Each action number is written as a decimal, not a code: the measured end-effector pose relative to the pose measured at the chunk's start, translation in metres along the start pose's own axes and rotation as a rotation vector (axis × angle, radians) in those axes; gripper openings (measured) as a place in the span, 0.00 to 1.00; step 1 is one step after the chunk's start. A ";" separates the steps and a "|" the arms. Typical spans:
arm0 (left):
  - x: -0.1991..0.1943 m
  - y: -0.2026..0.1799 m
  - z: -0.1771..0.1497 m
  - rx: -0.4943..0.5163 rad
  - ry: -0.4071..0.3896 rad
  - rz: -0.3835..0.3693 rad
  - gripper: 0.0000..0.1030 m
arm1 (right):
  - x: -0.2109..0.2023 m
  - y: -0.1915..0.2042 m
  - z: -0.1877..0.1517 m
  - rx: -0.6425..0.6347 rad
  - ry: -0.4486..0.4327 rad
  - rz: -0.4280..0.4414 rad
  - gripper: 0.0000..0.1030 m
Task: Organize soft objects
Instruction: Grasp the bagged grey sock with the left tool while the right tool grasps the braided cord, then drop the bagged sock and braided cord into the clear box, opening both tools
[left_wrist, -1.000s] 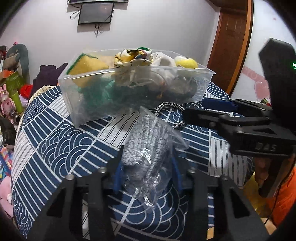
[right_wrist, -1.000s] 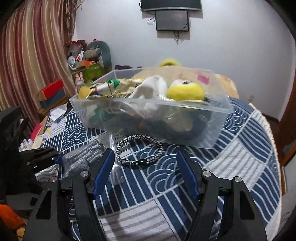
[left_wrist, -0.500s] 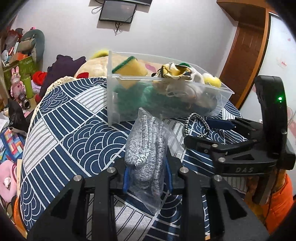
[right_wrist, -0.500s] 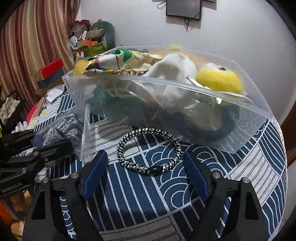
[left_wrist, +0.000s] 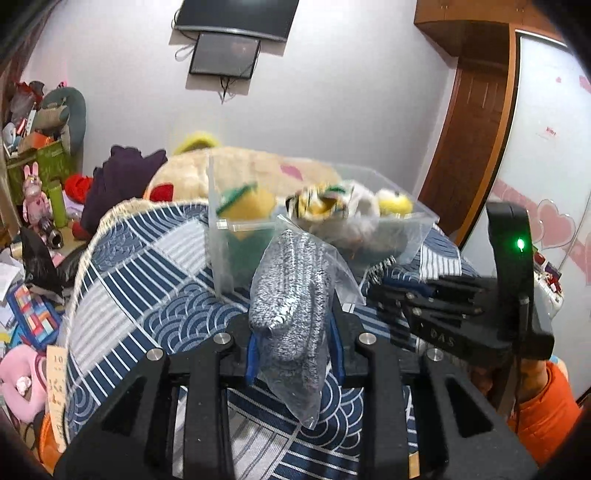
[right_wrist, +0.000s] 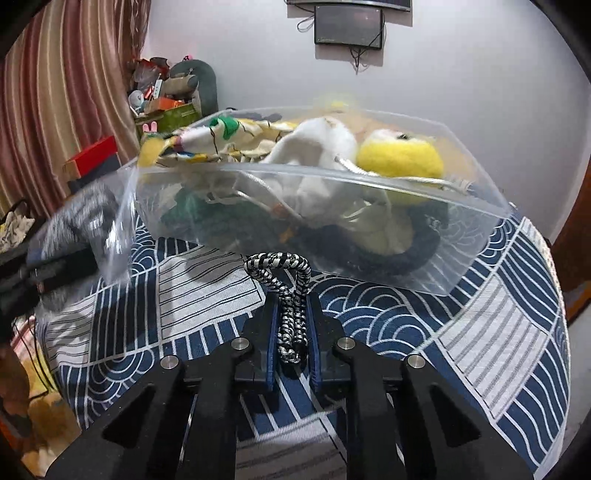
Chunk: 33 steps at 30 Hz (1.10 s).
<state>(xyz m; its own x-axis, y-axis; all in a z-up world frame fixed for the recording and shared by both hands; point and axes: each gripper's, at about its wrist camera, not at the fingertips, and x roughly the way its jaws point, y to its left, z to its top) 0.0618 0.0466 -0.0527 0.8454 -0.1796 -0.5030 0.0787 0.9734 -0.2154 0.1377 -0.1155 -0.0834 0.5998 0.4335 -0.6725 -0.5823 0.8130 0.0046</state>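
Our left tool (left_wrist: 291, 354) is clamped on a bagged grey sock (left_wrist: 291, 295), held up off the patterned cloth (left_wrist: 147, 295) just in front of the clear bin (left_wrist: 221, 229). Our right tool (right_wrist: 291, 332) is pinched narrow on a black-and-white cord loop (right_wrist: 284, 280), whose free end arches up close to the bin's near wall (right_wrist: 332, 229).

We judge the step in hand to be carrying both pieces into the bin. To do it well, we should lift each one above the rim before moving forward, since the wall would catch a low approach. We should aim for a gap among the contents: the yellow plush (right_wrist: 399, 158), the white cloth (right_wrist: 317, 147) and the sponge (left_wrist: 255, 199) already pile to the rim. Going in one at a time would keep our tools from meeting; they sit near each other now.

The plastic bag hangs below our left grip and may snag or slip. The bin's contents are blurred in the left view, and its floor is hidden under dark fabric. We cannot tell whether the cord's lower end touches the cloth.
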 end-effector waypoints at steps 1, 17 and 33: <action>-0.002 0.000 0.003 0.003 -0.010 0.000 0.29 | -0.002 0.000 0.001 0.002 -0.007 0.003 0.12; 0.010 0.004 0.063 0.016 -0.134 0.009 0.30 | -0.071 -0.011 0.046 0.040 -0.261 -0.012 0.12; 0.076 0.005 0.082 0.018 -0.039 0.023 0.30 | -0.010 -0.002 0.080 0.058 -0.171 0.003 0.13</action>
<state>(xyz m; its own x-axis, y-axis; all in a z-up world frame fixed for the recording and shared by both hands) 0.1696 0.0500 -0.0229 0.8671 -0.1523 -0.4743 0.0684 0.9795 -0.1894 0.1766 -0.0909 -0.0177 0.6857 0.4914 -0.5370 -0.5545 0.8305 0.0518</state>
